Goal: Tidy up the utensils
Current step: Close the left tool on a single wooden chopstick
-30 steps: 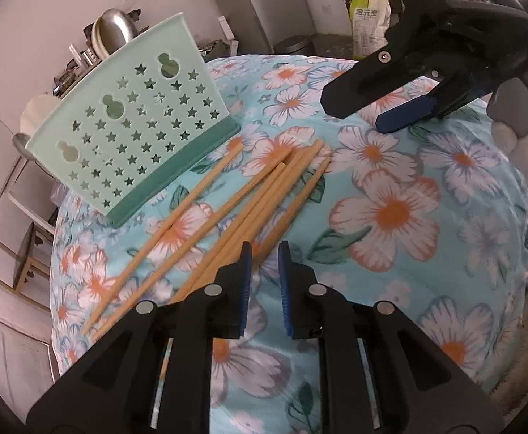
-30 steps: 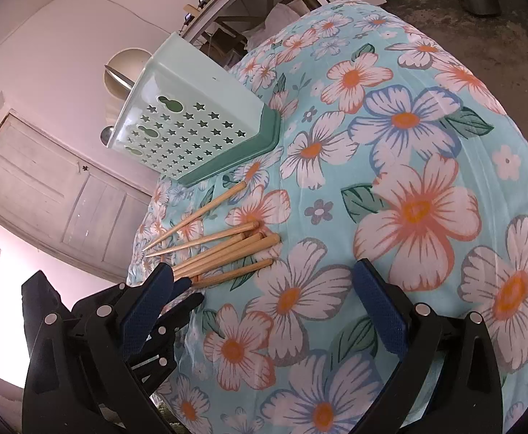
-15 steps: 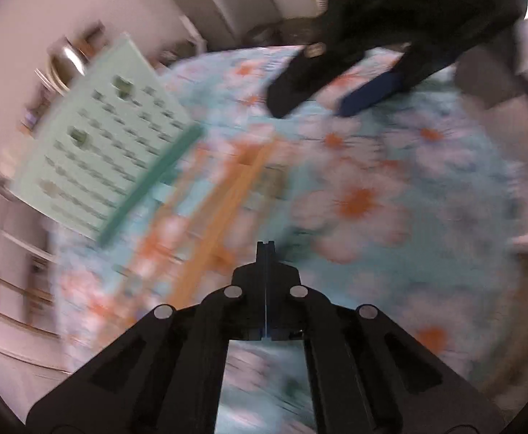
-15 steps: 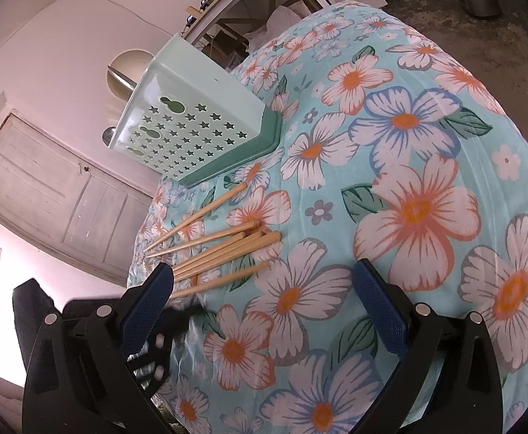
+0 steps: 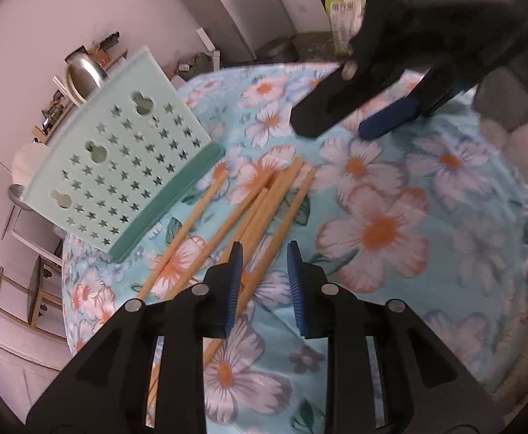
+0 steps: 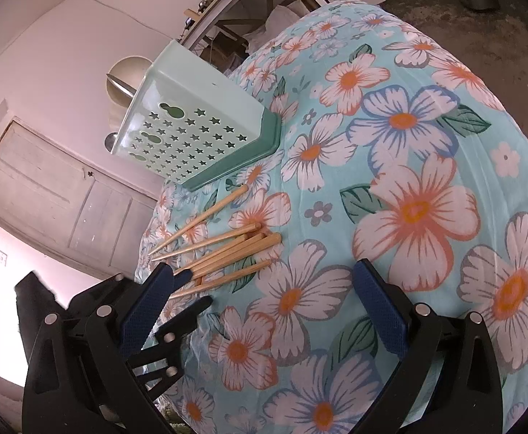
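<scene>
Left wrist view: left gripper [image 5: 264, 282] jaws opening over chopsticks [image 5: 264, 202] beside holder [image 5: 126, 166]; right gripper [image 6: 264, 289] jaws apart.

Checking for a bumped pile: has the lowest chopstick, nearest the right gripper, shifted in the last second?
Yes. In the right wrist view that chopstick now reaches further left, against the bundle above.

Pale wooden chopsticks [image 5: 264, 213] run under the black left gripper [image 5: 264, 282], near ends hidden; the black right gripper [image 5: 390, 83] smears into blur overhead.
</scene>
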